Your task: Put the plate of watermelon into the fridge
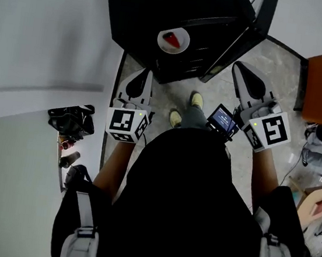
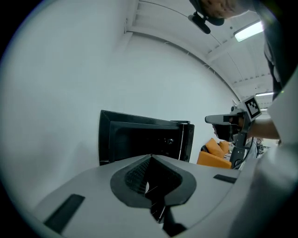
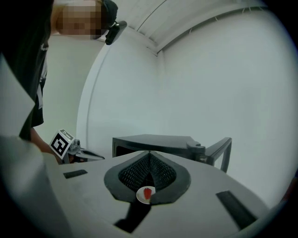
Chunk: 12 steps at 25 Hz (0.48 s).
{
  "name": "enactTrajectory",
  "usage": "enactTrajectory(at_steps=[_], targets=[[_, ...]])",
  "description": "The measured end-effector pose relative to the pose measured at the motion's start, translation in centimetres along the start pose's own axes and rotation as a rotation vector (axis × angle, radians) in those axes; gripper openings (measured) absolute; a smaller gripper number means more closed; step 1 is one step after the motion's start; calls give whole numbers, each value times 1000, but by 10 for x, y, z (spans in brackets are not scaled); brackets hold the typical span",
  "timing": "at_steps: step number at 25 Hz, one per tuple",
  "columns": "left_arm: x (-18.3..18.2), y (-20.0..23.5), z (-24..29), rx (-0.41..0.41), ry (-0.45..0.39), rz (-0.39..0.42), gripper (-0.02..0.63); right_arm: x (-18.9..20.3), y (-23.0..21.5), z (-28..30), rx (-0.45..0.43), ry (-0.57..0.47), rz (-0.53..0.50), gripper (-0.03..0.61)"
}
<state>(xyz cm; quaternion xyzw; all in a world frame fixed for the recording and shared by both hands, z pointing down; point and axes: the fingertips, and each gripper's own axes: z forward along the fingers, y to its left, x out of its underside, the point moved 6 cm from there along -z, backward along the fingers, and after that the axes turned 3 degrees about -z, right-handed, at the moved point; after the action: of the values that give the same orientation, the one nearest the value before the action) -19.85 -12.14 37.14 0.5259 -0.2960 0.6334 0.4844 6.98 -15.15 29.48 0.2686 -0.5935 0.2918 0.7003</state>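
Head view: plate (image 1: 173, 39) of watermelon (image 1: 171, 38) sits inside the open fridge (image 1: 166, 2), near its shelf's front edge. Left tool (image 1: 142, 77) and right tool (image 1: 240, 71) are both pinched closed and empty. Risk: swinging the door (image 1: 255, 20) shut could clip the plate.

White print "THE FU" on black shirt (image 1: 192, 205), rest cut off. Text on small screen (image 1: 222, 119) unreadable.

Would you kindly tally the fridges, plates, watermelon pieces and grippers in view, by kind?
Grippers: 2 (left gripper, right gripper)
Fridge: 1
Plate: 1
Watermelon piece: 1
Total: 5
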Motion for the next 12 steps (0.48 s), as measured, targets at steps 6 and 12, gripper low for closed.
enactTrajectory(at_steps=[6, 12], targets=[[-7, -4, -4, 21, -14, 1, 9, -2, -20, -43, 56, 34, -37, 14], [-20, -17, -2, 28, -27, 31, 10, 8, -45, -71, 118, 32, -38, 14]])
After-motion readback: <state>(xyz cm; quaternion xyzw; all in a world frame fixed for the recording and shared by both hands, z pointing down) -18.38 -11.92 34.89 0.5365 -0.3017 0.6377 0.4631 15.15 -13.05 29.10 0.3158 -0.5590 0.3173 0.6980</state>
